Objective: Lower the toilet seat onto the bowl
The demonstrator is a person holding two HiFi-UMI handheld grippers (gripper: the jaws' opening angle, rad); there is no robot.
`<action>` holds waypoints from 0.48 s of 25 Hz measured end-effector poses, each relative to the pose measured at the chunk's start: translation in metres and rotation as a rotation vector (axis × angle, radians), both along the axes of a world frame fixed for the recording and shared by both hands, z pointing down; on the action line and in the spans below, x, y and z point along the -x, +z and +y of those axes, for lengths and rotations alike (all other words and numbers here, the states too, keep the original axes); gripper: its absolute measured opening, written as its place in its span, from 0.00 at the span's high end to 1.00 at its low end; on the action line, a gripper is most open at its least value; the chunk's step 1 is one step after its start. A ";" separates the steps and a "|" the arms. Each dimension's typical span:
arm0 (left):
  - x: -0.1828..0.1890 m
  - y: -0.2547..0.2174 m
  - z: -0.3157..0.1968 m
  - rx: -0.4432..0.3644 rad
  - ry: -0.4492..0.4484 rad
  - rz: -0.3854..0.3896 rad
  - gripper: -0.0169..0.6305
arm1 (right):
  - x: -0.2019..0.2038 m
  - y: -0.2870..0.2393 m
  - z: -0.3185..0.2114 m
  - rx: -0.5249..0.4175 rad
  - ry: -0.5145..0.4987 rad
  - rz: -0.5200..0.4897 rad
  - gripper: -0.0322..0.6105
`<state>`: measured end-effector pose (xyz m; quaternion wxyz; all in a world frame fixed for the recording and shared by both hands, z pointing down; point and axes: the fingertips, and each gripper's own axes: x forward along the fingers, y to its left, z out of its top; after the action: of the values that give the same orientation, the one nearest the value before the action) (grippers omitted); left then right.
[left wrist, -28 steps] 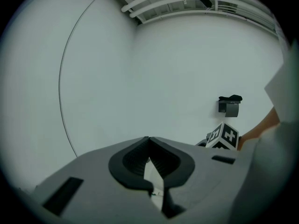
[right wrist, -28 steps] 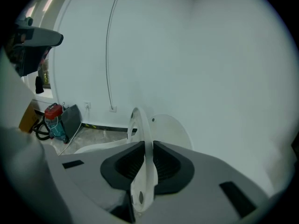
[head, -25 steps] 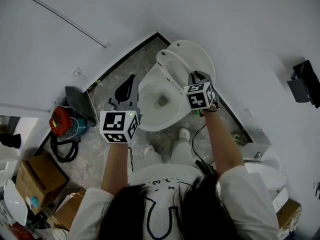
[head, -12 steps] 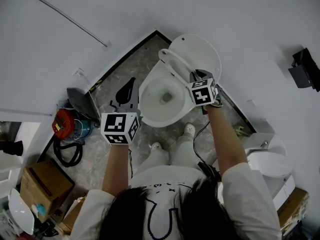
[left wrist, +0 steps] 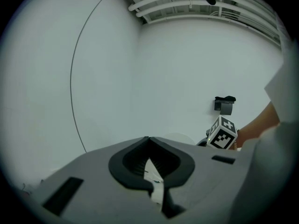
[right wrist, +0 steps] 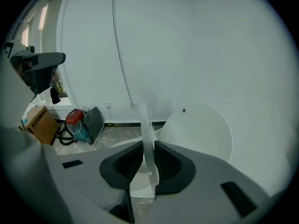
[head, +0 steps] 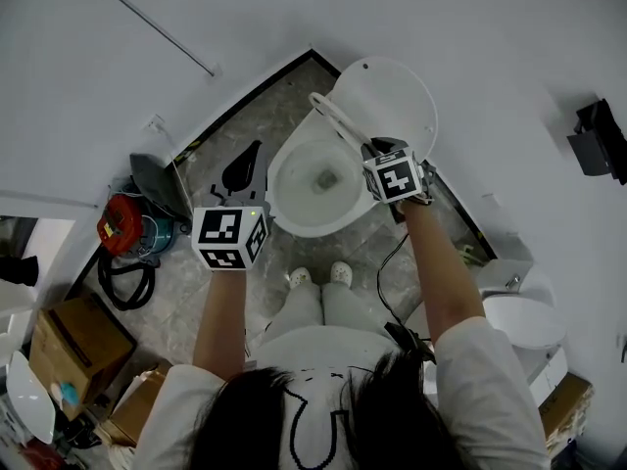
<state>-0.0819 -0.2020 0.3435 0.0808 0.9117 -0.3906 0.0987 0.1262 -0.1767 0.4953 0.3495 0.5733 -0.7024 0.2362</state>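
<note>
White walls (head: 441, 8) meet in a corner over a grey marbled floor (head: 364, 251). At far left sit cardboard boxes (head: 69, 346) and a red vacuum (head: 118, 233).

Next comes the left gripper (head: 253, 157), hanging just left of the bowl (head: 294, 221) and touching nothing. Its jaws are closed tip to tip and empty.

The bowl lies open in the middle. The seat (head: 338, 122) stands behind it, nearly upright and seen edge-on from the head view, just in front of the raised lid (head: 392, 91) that leans on the wall.

The right gripper (head: 372, 153) has the seat's rim between its jaws. They have just been opening a little, yet the pads seem to lie against both faces of the thin rim, so I judge it a light hold.

The coming move turns on one relation. The bowl lies on the person's side of the seat, to the left of the rim in the right gripper view, with the lid to the right. The seat's face must therefore swing away from the lid and down about the hinge at the back. The right hand is the nearer one and is already on the rim.

A black fixture (head: 598, 150) hangs on the wall at far right.

No brand or writing can be read anywhere, only the square markers on the gripper cubes.
</note>
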 end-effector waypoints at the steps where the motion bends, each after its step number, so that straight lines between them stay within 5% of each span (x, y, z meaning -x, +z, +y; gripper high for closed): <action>1: 0.000 0.002 -0.001 0.002 -0.005 -0.001 0.96 | 0.001 0.000 0.000 0.004 -0.014 -0.009 0.81; 12: 0.011 0.029 -0.015 0.062 -0.094 -0.013 0.96 | 0.027 0.007 0.006 0.074 -0.169 -0.098 0.81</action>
<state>-0.0927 -0.2168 0.3721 0.1111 0.8888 -0.4302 0.1126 0.0995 -0.1711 0.5020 0.3546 0.4866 -0.7551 0.2595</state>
